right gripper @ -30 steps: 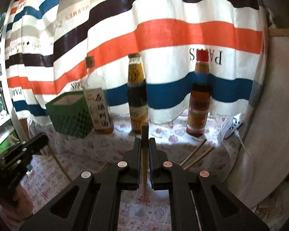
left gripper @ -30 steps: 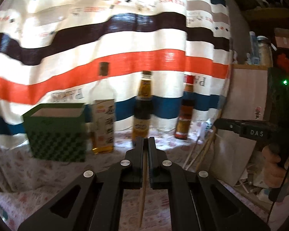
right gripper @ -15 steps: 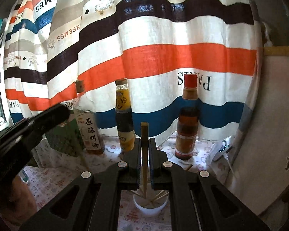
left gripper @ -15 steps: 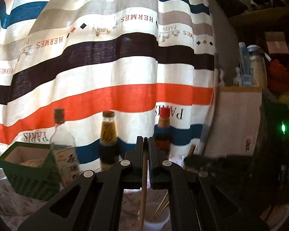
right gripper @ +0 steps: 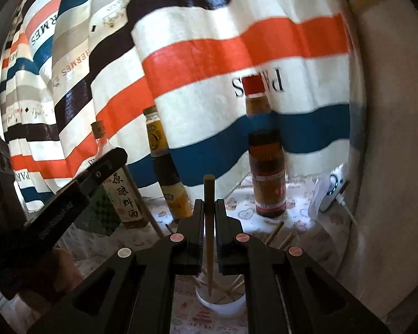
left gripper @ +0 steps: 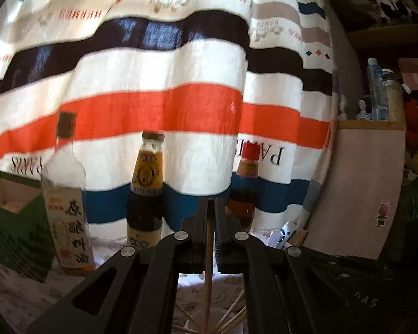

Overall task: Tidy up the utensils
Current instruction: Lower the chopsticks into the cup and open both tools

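Observation:
My left gripper (left gripper: pixel 209 208) is shut on a wooden chopstick (left gripper: pixel 207 278) that hangs upright, its lower end over a white cup (left gripper: pixel 192 324) holding several chopsticks. My right gripper (right gripper: pixel 209 208) is shut on another chopstick (right gripper: pixel 209 250), also upright, with its tip down inside the white cup (right gripper: pixel 225 307). In the right wrist view the left gripper (right gripper: pixel 69 200) shows as a dark body at the left, with a hand (right gripper: pixel 64 267) below it. Two loose chopsticks (right gripper: pixel 276 231) lie on the cloth behind the cup.
Three bottles stand in a row behind the cup: a clear one (left gripper: pixel 67 208), a yellow-labelled one (left gripper: pixel 147 194) and a red-capped one (left gripper: pixel 245 189). A green box (left gripper: pixel 11 222) sits far left. A striped curtain (left gripper: pixel 167 111) hangs behind, and a white charger (right gripper: pixel 331 192) lies at the right.
The left gripper has swung right from the green box side to above the cup. The right gripper has come closer and lower, and its chopstick tip now sits in the cup.

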The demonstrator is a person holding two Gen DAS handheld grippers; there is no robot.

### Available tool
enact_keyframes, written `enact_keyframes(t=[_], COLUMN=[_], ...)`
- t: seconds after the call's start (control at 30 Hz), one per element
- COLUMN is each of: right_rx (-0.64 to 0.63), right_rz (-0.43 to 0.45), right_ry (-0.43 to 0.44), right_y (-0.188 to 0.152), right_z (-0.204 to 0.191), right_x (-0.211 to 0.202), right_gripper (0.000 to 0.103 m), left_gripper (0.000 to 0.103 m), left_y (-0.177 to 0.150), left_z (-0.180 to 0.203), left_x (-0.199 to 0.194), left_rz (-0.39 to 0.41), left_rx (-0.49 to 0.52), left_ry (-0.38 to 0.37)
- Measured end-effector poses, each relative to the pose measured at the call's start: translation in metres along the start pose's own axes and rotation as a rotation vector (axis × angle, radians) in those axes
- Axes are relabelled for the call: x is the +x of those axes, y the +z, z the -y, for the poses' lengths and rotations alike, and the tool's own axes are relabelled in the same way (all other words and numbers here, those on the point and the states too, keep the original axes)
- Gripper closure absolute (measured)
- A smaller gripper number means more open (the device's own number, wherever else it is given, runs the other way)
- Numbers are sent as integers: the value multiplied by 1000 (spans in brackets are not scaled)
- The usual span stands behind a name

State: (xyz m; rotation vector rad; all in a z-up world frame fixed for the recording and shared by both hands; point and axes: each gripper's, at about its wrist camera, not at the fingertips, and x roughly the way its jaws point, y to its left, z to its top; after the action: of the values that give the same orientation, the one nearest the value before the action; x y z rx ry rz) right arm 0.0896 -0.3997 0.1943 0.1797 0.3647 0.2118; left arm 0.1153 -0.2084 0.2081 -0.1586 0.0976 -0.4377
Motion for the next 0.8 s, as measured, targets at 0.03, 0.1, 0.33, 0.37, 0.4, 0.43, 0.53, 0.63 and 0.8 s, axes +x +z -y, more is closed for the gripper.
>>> enact_keyframes(t=[0.03, 0.1, 0.33, 0.37, 0.4, 0.43, 0.53, 0.63, 0.8], right_rx=[2, 2, 19, 22, 23, 21, 9, 5, -20], right_rz=[-10, -34, -100, -106, -113, -117, -123, -142, -167], right_ry=[-3, -13, -29, -25, -16, -14, -22, -23, -20], right_y=[-2, -7, -25, -27, -29, -30, -33, -35, -44], right_z=[2, 6, 12, 12, 12, 11, 8, 7, 0], right_x=[3, 11, 32, 34, 35, 35, 37, 41, 41], right_gripper=[95, 95, 95, 95, 95, 95, 95, 95, 94], left_gripper=[99, 99, 99, 99, 99, 99, 99, 99, 83], left_y=[-3, -11, -38, -41, -44, -46, -52, -54, -53], left_z=[-2, -4, -7, -6, -4, -4, -5, -9, -26], left_x=[3, 8, 17, 15, 14, 13, 10, 10, 3], left_rz=[-7, -21, -125, -129, -136, -145, -162, -176, -196], left_rx=[-1, 2, 30, 41, 58, 70, 100, 102, 52], left_ry=[-9, -17, -107, -91, -80, -87, -86, -70, -73])
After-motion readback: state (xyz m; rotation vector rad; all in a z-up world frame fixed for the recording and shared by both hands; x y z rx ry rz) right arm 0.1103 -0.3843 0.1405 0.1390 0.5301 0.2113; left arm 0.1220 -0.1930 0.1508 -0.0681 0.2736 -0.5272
